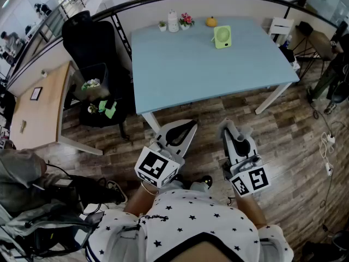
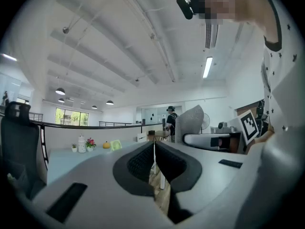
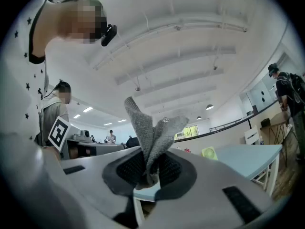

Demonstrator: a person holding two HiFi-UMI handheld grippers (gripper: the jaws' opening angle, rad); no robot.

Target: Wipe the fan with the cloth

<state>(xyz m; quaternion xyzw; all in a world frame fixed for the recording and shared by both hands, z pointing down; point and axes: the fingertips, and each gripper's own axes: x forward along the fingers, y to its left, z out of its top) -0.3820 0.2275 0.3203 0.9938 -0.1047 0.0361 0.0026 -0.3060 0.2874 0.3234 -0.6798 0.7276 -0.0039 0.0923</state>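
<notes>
A small green fan [image 1: 222,37] stands upright near the far right of the light blue table [image 1: 207,75]. It shows small in the left gripper view [image 2: 116,145] and the right gripper view [image 3: 208,152]. Both grippers hover over the wooden floor in front of the table, well short of the fan. My left gripper [image 1: 188,125] is shut, its jaws meeting with nothing between them [image 2: 153,161]. My right gripper [image 1: 228,125] is shut on a grey cloth [image 3: 152,132], which sticks up out of the jaws in folds [image 1: 241,131].
Along the table's far edge stand a white jar [image 1: 173,22], a pot of flowers [image 1: 186,21], a tiny plant [image 1: 162,25] and an orange pumpkin [image 1: 211,22]. A black office chair [image 1: 87,37] and a wooden desk [image 1: 38,108] are left; a white chair [image 1: 281,29] is right.
</notes>
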